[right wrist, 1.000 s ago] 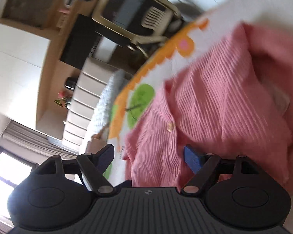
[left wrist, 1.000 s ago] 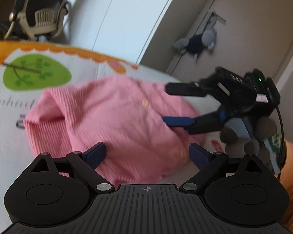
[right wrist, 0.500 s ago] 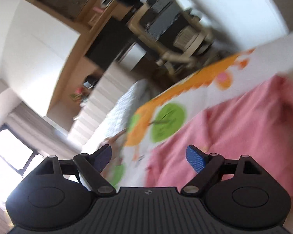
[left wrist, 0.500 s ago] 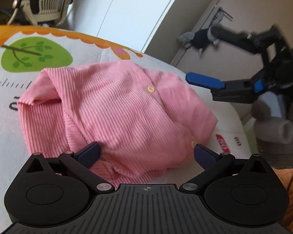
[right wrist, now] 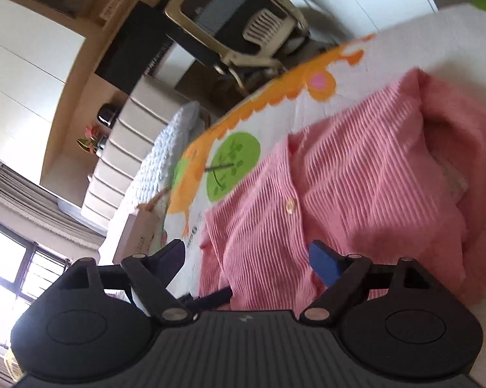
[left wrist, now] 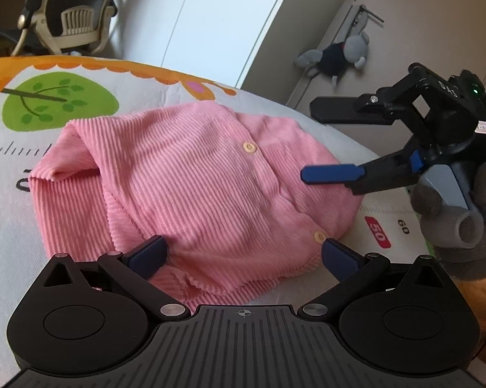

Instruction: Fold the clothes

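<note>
**A:** Your left gripper [left wrist: 243,252] is spread wide with nothing between its fingers; the near hem of the pink cardigan [left wrist: 191,187] lies just ahead of it, the left pad [left wrist: 147,253] touching or nearly touching the cloth.

**B:** And your right gripper [left wrist: 327,144]?

**A:** Also wide apart and empty. From your left tool's camera it comes in from the right, one finger above the garment's far-right edge and the blue-padded one [left wrist: 330,174] low over the button placket. In its own view the cardigan [right wrist: 356,187] fills the space ahead and to the right, though that picture is smeared, so I can't say whether its lower pad is on the fabric.

**B:** Where is the garment overall?

**A:** Bunched in a rounded heap on the printed play mat [left wrist: 13,213], one sleeve tucked over at the far left. Beyond it is a grey stuffed toy [left wrist: 340,55] against the wall, and an office chair [left wrist: 71,22] further left.

**B:** What could go wrong from here?

**A:** If you pinch where the heap is thick, you may catch several layers at once and drag the whole bundle instead of turning one panel. A grab near a button [left wrist: 249,147] could slip off the ribbed knit. And since your two tools sit near each other at the right corner, closing both there risks knocking fingers together or pulling the hem skewed.
</note>
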Motion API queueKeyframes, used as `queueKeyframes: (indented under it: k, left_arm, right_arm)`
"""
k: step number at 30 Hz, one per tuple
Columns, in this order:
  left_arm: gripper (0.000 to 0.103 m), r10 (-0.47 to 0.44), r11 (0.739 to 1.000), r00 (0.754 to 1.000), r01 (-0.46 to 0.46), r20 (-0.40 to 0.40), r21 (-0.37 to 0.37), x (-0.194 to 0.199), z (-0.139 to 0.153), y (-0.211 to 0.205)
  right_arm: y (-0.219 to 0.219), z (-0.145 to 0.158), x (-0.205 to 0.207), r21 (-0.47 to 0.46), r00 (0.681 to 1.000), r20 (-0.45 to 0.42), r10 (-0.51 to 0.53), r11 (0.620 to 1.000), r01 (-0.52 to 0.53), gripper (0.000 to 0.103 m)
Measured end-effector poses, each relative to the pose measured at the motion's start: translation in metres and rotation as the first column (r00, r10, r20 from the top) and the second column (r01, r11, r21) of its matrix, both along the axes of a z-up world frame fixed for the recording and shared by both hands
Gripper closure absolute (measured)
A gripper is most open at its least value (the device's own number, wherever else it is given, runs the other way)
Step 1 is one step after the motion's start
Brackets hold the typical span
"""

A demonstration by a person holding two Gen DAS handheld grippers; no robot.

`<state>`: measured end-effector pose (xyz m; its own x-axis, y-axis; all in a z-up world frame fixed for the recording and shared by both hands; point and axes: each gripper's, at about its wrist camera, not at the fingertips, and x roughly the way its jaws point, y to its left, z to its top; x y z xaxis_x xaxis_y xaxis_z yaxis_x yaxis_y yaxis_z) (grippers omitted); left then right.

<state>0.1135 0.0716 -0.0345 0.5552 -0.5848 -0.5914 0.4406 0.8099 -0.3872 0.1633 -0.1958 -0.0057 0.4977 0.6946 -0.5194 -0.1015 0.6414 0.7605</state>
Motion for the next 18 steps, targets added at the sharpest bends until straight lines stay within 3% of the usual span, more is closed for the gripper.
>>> queueKeyframes:
  k: [5,8,9,11,15,18]
  left_arm:
    - [0.000,-0.001,1.000,1.000,0.001,-0.003,-0.004,0.000,0.000,0.001]
    - [0.000,-0.003,1.000,1.000,0.003,-0.001,-0.005,0.000,0.000,0.002]
    - [0.000,-0.003,1.000,1.000,0.003,0.000,-0.006,0.000,0.000,0.002]
    - [0.000,-0.003,1.000,1.000,0.003,0.001,-0.005,-0.001,0.000,0.002]
    - [0.000,-0.002,1.000,1.000,0.002,0.003,-0.003,-0.001,-0.001,0.002]
    - [0.000,-0.001,1.000,1.000,0.001,0.005,0.002,-0.001,-0.001,0.001]
  right_arm:
    - [0.024,-0.019,-0.003,-0.056,0.996,-0.072,0.048,0.997,-0.052,0.016]
    - [0.019,-0.019,-0.005,0.095,0.995,-0.067,0.076,0.993,-0.069,0.016]
    - [0.014,-0.016,-0.006,0.158,0.996,-0.049,0.073,0.985,-0.064,0.016]
    - [0.004,-0.002,-0.009,0.199,0.999,0.031,0.034,0.979,-0.039,0.016]
    - [-0.002,0.031,-0.024,0.098,0.977,0.211,-0.040,0.995,0.019,0.016]
    - [0.003,0.036,-0.023,0.097,0.974,0.224,-0.022,0.995,0.000,0.016]
